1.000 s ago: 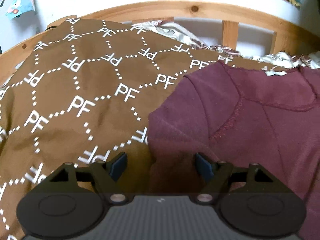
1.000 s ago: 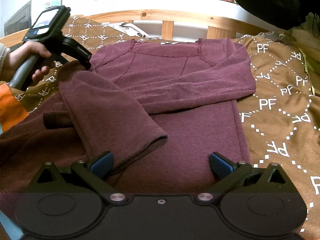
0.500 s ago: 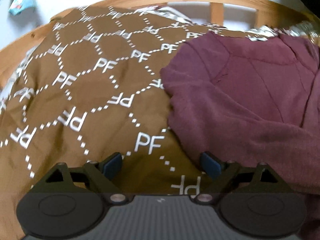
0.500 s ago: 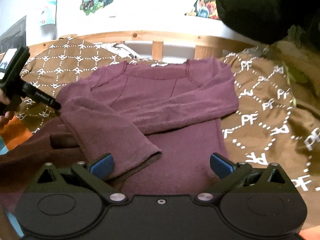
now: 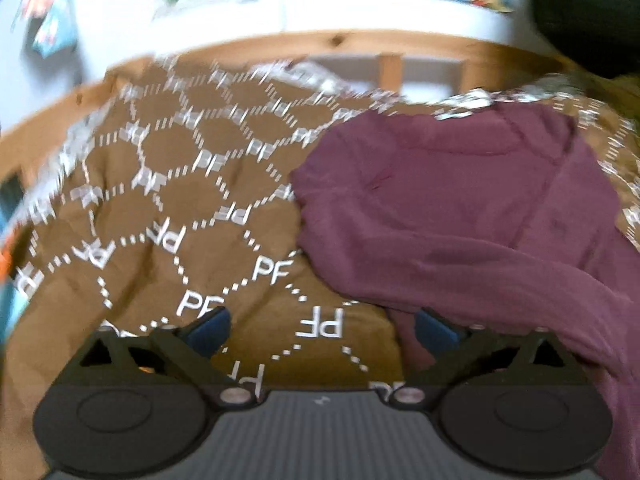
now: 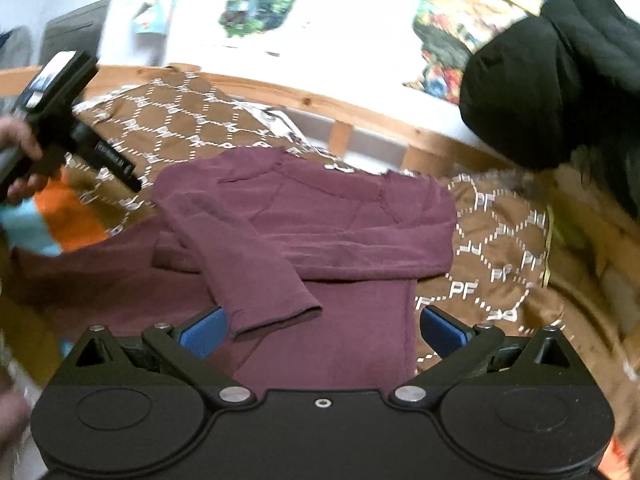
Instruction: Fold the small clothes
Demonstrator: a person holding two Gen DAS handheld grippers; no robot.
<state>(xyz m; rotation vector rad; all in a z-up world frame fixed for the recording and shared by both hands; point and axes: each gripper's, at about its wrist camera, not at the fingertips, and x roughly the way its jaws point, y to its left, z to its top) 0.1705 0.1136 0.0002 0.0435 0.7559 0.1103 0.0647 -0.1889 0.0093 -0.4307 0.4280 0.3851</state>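
A maroon long-sleeved knit top [image 6: 320,216] lies spread on a brown quilted bedcover printed with white "PF" letters and dotted hexagons [image 5: 168,208], which covers a bed with a light wooden rail [image 5: 340,42] along its far side. In the right wrist view the top's neckline points to the far side, and both sleeves are folded in across the chest: one runs left to right as a broad band, the other slants from the far left shoulder down toward the near middle, its cuff [image 6: 276,316] resting on the body of the garment.

The right claw [image 6: 320,330] hangs above the near part of the top with its blue pads [image 6: 202,334] spread wide and nothing between them but the cloth lying below; the cuff sits just beyond its left pad.

The left claw [image 5: 322,326] is over bare bedcover at the top's left edge. Its jaws have just been opening and now stand wide apart, holding nothing. The maroon fabric lies to its right, a fold reaching the right pad [image 5: 434,328]; whether they touch cannot be told. In the right wrist view this claw [image 6: 134,184], held by a hand [image 6: 20,148], points at the top's far left shoulder, just clear of it.
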